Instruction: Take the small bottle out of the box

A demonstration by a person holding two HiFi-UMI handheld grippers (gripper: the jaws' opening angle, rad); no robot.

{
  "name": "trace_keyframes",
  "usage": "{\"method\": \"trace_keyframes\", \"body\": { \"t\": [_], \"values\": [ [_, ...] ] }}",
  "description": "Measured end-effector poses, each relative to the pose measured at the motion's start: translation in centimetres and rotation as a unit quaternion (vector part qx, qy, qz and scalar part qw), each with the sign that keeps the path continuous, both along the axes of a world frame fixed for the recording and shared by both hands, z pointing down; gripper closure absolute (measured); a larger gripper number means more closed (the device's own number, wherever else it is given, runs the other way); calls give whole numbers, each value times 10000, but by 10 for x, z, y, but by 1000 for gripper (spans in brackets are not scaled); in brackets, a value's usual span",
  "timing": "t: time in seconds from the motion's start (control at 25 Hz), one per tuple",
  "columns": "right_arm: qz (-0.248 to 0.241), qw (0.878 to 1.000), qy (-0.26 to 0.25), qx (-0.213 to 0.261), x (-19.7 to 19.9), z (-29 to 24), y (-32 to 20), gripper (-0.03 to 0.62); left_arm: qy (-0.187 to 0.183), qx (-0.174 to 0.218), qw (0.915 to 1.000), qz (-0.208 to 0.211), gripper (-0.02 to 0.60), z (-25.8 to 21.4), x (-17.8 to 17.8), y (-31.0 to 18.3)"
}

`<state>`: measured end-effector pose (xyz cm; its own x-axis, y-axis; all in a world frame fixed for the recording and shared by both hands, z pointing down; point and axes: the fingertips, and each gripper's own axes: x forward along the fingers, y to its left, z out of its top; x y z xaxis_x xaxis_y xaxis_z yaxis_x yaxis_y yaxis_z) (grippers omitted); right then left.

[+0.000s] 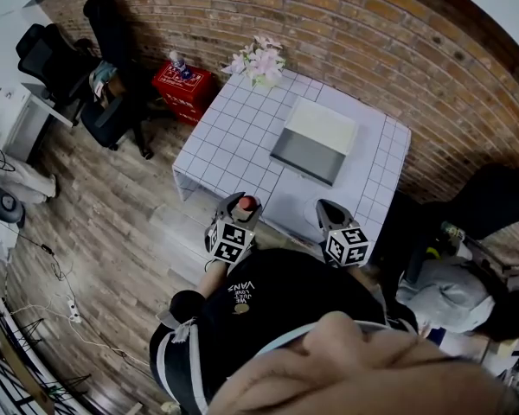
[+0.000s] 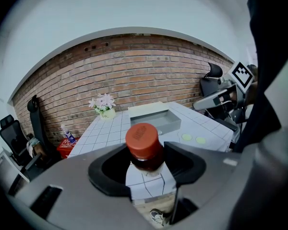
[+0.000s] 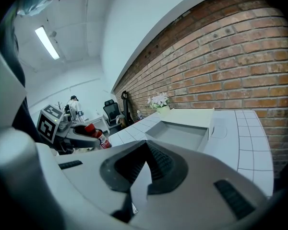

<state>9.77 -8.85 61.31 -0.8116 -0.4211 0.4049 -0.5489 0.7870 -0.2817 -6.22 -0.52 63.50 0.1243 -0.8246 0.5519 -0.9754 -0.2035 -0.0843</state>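
Observation:
A small dark bottle with a red cap (image 2: 143, 139) stands upright between the jaws of my left gripper (image 2: 145, 158), which is shut on it just below the cap. In the head view this gripper (image 1: 240, 218) holds the bottle (image 1: 248, 203) over the near edge of the white tiled table (image 1: 233, 137), apart from the open grey box (image 1: 310, 152). The box (image 2: 158, 119) looks empty, with its pale lid (image 1: 322, 124) lying behind it. My right gripper (image 3: 146, 145) is shut with nothing in it and hovers at the near table edge (image 1: 336, 220), right of the left one.
A vase of pale flowers (image 1: 259, 60) stands at the table's far corner. On the floor to the left are a red crate (image 1: 183, 86) and office chairs (image 1: 56, 59). A brick wall backs the table. A person sits at the right (image 1: 467, 296).

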Motion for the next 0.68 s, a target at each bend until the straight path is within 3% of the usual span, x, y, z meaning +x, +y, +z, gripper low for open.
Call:
{"method": "trace_keyframes", "body": {
  "t": [0.68],
  "values": [
    [24,10000,-26,9,-9,0,2,595,24,-23,10000,19,356,3,-10,2]
  ]
}}
